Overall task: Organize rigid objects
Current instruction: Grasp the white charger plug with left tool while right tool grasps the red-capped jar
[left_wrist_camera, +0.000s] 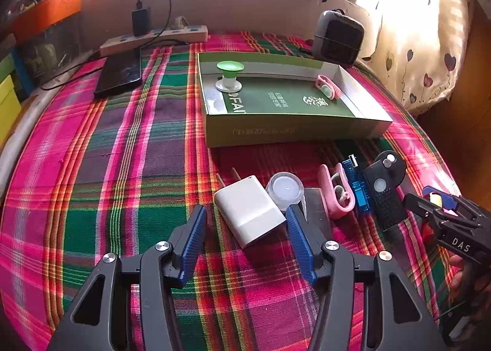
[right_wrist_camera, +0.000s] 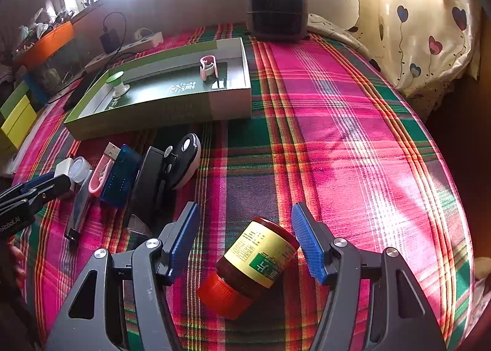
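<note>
On the plaid cloth of the surface (left_wrist_camera: 92, 166), just short of your left gripper (left_wrist_camera: 245, 222), lies the white rectangular plastic charger block (left_wrist_camera: 250, 209); the jaws stand spread on either side of it, not yet pressing. It looks light, stiff and smooth, so I judge it best taken across its flat long sides, near the middle. Its long axis runs diagonally, prongs pointing up and left toward the green open cardboard box (left_wrist_camera: 285, 130), which already holds a few small items. Between your right gripper (right_wrist_camera: 245, 243) jaws, also spread and clear of it, the dark brown plastic bottle with a red cap and yellow label (right_wrist_camera: 257, 262) lies on its side. It should be rigid but prone to roll; grip the labelled body. Its cap points toward you and left, base away.
</note>
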`<state>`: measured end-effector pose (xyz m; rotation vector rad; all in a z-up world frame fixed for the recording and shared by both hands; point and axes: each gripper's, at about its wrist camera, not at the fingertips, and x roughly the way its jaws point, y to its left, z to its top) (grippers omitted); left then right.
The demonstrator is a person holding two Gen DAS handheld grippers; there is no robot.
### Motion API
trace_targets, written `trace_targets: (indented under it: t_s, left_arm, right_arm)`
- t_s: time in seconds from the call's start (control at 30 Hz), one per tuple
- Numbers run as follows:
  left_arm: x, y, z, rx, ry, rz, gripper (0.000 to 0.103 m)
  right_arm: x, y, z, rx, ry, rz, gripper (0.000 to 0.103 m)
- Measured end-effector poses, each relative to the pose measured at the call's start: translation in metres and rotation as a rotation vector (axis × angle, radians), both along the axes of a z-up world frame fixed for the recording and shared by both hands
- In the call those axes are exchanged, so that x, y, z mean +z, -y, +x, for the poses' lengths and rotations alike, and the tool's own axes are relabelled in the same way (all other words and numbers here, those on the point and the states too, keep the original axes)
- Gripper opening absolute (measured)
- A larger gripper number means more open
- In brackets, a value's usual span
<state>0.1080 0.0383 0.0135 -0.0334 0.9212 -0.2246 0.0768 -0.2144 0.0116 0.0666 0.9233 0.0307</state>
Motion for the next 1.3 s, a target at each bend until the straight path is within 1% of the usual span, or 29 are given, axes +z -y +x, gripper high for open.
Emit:
trace_targets:
  t_s: [0.1,0.17,0.3,0.33,0.4,0.53,0.57,0.7,0.77,0.87,0.97,1.1,1.2,1.3]
  left_arm:
    - [-0.001,-0.002,0.001,0.01,-0.004,-0.004,0.053]
    - [-0.001,-0.001,0.001,0.009,0.002,0.014,0.053]
    - [-0.002,-0.001,0.0,0.013,0.004,0.02,0.053]
    - [-0.003,-0.001,0.0,0.015,0.003,0.018,0.053]
    - [-0.003,-0.001,0.0,0.012,0.004,0.021,0.053]
    - [-0.003,-0.002,0.001,0.016,0.003,0.017,0.053]
    - [-0.003,-0.002,0.001,0.017,0.003,0.015,0.053]
    - [-0.003,-0.003,0.002,0.015,0.002,0.016,0.053]
    - [-0.003,-0.006,0.002,0.021,-0.002,0.018,0.053]
    - [-0.003,-0.01,0.001,0.029,-0.002,0.011,0.053]
    - [-0.003,-0.012,0.0,0.03,-0.001,0.012,0.053]
    - [-0.003,-0.012,0.0,0.038,-0.002,0.025,0.053]
    - [-0.003,-0.012,0.001,0.049,0.0,0.033,0.053]
    - [-0.003,-0.012,0.004,0.056,0.004,0.029,0.053]
  right_arm:
    - [0.003,0.005,-0.004,0.01,0.026,0.022,0.063]
    - [0.008,0.007,-0.008,0.022,0.056,0.027,0.063]
    - [0.022,0.014,-0.019,0.045,0.11,-0.01,0.063]
    - [0.024,0.018,-0.023,0.04,0.109,-0.011,0.063]
    - [0.023,0.027,-0.028,0.02,0.072,0.01,0.063]
    - [0.018,0.033,-0.039,0.005,0.031,0.131,0.063]
    - [0.016,0.03,-0.04,0.01,0.027,0.143,0.063]
    - [0.004,0.016,-0.036,0.016,-0.023,0.12,0.063]
    - [0.001,0.015,-0.036,0.004,-0.028,0.11,0.063]
    - [0.001,0.021,-0.039,-0.03,-0.027,0.056,0.063]
    - [0.0,0.033,-0.042,-0.062,-0.029,0.063,0.063]
    - [0.0,0.032,-0.039,-0.065,-0.026,0.035,0.063]
    - [0.0,0.027,-0.035,-0.036,-0.01,0.013,0.063]
    - [-0.001,0.025,-0.03,-0.04,0.008,-0.004,0.063]
